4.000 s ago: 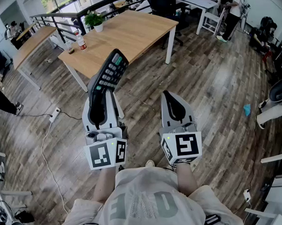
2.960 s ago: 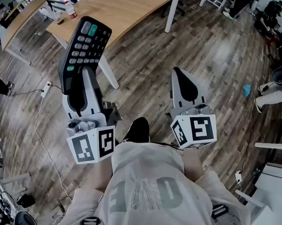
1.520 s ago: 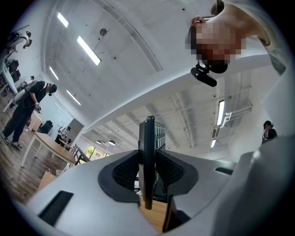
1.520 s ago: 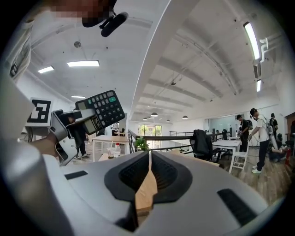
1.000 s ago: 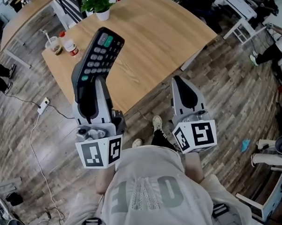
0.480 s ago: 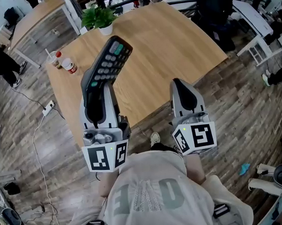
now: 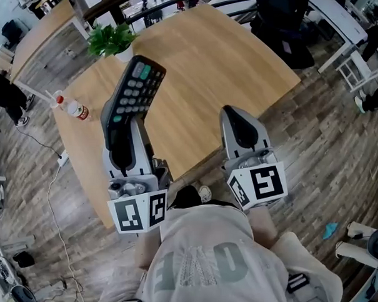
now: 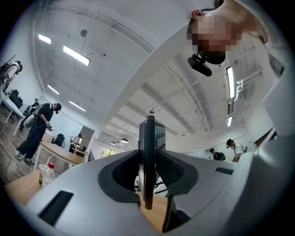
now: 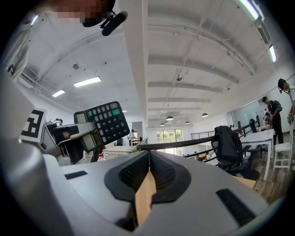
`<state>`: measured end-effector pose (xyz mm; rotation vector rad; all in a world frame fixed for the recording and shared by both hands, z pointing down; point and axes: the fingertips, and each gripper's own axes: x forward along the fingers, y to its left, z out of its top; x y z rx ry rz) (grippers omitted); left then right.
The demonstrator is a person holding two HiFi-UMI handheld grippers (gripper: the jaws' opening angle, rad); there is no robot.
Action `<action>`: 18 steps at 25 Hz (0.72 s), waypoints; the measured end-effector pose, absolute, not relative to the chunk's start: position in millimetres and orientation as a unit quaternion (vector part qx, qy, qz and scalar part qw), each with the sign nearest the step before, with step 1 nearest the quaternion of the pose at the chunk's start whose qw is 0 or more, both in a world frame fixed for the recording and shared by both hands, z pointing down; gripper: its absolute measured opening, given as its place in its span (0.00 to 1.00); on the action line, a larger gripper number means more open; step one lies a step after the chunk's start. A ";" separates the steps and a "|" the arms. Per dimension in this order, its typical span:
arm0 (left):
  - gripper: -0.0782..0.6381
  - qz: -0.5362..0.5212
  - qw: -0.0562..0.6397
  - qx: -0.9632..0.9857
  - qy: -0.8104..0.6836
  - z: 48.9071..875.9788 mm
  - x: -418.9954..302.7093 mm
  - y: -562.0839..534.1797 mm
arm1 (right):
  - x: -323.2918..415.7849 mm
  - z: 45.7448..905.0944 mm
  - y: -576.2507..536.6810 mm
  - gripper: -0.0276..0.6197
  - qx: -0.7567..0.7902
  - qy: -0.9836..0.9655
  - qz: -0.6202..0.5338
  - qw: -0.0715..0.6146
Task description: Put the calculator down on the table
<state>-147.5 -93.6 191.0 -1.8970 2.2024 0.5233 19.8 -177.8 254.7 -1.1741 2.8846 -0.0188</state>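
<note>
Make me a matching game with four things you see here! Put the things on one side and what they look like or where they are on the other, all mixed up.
Things:
1. calculator
2. right gripper
3. plant
4. bottle

Clues:
A. red cap, on the table's left side
B. jaws together, nothing in them
C. clamped in the left gripper
D. green leaves, white pot

Pairs: 1-C, 2-B, 3-D, 4-A

black calculator point(image 7: 132, 92), light wood table point(image 7: 229, 58)
</note>
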 end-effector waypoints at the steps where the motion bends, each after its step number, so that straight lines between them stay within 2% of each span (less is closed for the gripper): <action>1: 0.27 0.174 0.092 -0.640 0.743 193.2 -148.3 -95.3 | 19.2 255.2 -178.9 0.07 -0.378 0.925 -0.008 0.015; 18: 0.27 0.132 0.094 -0.640 0.751 210.1 -167.2 -146.7 | 4.6 264.0 -229.4 0.07 -0.385 0.923 -0.014 0.011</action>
